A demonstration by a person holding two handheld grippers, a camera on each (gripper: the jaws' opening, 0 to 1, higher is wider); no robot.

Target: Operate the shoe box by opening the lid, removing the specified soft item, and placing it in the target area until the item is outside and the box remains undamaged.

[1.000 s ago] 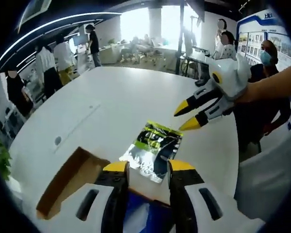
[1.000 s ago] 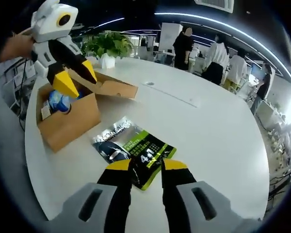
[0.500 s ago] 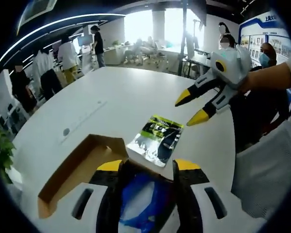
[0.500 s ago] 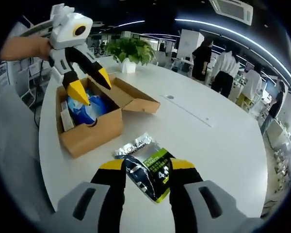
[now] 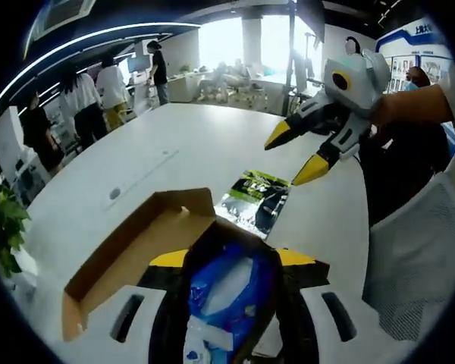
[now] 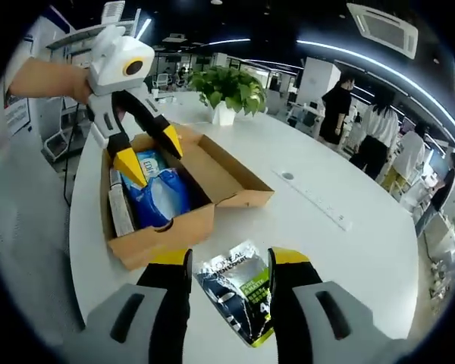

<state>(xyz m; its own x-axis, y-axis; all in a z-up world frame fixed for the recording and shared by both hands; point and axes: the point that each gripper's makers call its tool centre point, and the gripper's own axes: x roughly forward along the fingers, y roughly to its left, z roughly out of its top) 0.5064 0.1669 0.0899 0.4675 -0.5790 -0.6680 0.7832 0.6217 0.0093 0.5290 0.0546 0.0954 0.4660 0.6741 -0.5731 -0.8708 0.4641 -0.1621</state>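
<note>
in the right gripper view, going left to right: left gripper (image 6: 146,154) spread wide over the open cardboard box (image 6: 163,231), tips either side of the blue soft pack (image 6: 163,196) lying inside, gripping nothing. lid (image 6: 231,178) folded out flat on the white table (image 6: 341,250). foil packet (image 6: 239,292) flat beside the box, between the parted, empty tips of the right gripper (image 6: 227,258).
</note>
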